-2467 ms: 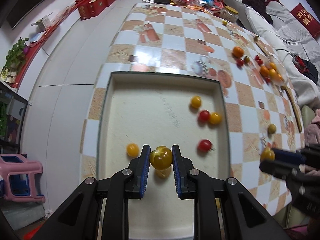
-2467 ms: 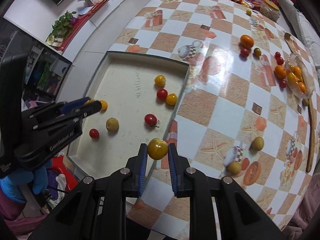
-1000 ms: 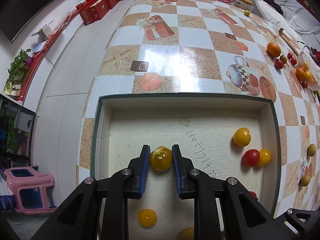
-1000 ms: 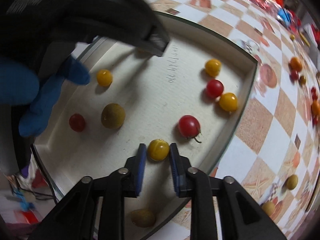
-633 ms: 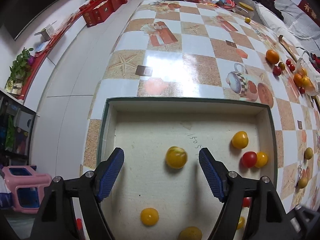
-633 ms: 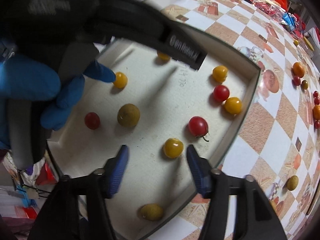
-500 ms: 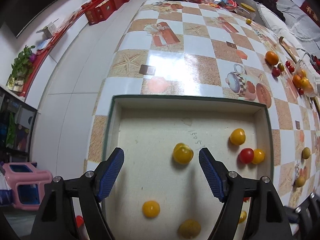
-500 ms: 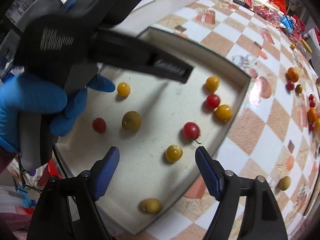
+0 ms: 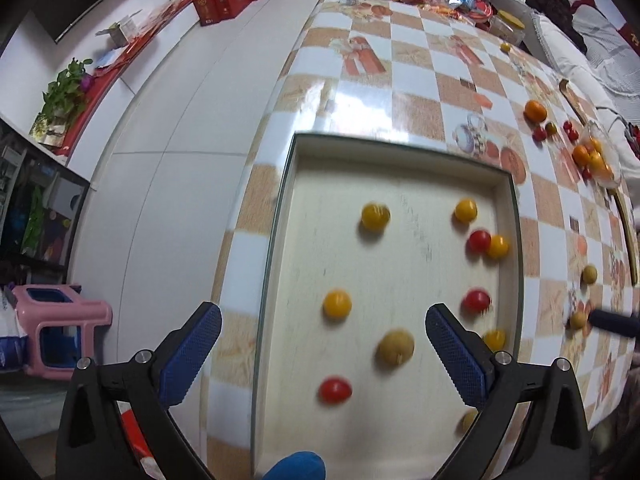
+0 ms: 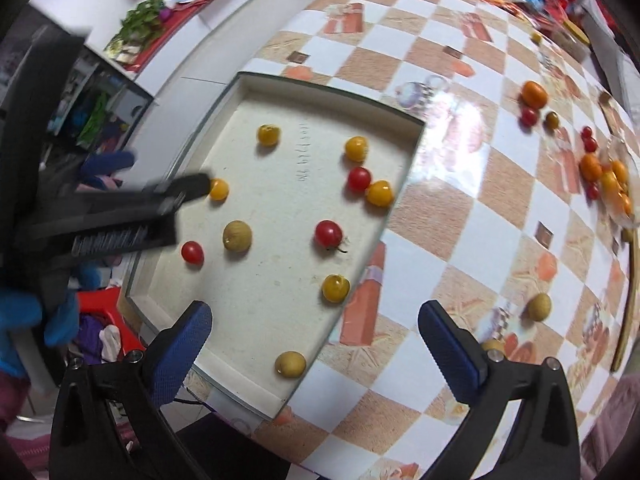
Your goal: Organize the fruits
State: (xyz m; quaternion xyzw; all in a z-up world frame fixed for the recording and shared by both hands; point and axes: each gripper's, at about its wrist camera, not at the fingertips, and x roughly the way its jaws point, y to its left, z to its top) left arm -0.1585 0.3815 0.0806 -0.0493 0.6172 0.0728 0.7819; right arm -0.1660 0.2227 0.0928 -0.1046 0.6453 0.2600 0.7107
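Right wrist view: both grippers (image 10: 312, 336) (image 9: 322, 346) released and empty, ten fruits in tray (image 10: 404, 168), loose longan (image 10: 539, 307) at 3 o'clock and others pending.

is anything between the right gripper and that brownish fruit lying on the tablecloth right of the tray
Nothing visible does. The right gripper, jaws open, has only bare tablecloth between it and the brownish fruit. The tray lies off to the left of that line.

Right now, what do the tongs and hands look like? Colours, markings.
Both tongs, left and right, are matte black with silver screws and blue dimpled pads. The left one's side carries white lettering, too blurred to read. The hand holding it wears a blue glove.
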